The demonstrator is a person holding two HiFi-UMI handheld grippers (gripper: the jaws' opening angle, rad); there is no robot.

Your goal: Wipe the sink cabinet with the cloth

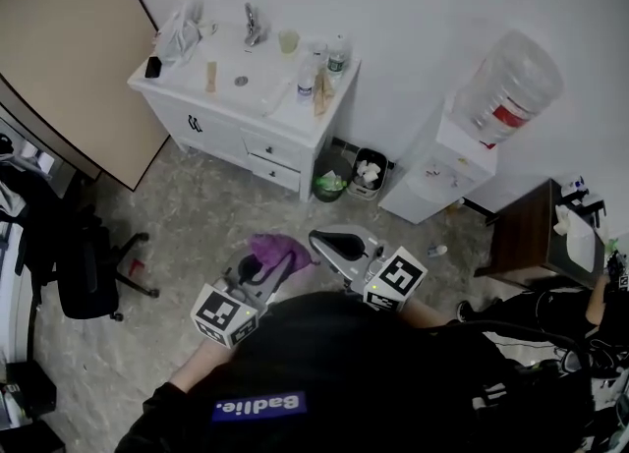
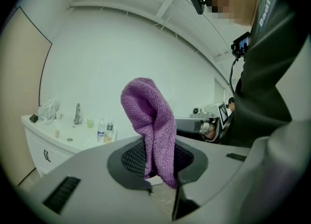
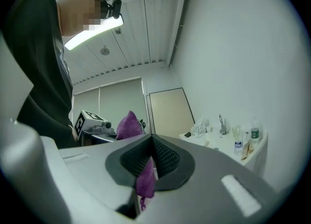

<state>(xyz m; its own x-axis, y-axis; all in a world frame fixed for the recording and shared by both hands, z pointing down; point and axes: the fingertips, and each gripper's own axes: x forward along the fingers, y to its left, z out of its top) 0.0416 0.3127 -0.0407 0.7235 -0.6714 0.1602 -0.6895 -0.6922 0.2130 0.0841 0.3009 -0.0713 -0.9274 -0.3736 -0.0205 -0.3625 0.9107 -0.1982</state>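
The white sink cabinet stands against the far wall, well away from both grippers, with a tap, a cup and bottles on its top. It also shows small at the left of the left gripper view and at the right of the right gripper view. A purple cloth is held in front of the person's chest. My left gripper is shut on it, and the cloth rises folded out of its jaws. My right gripper meets the cloth's other end, with purple cloth pinched in its narrow gap.
A green bin and a second waste bin stand right of the cabinet, then a water dispenser. An office chair is at the left, a brown table at the right, and a beige door beside the cabinet.
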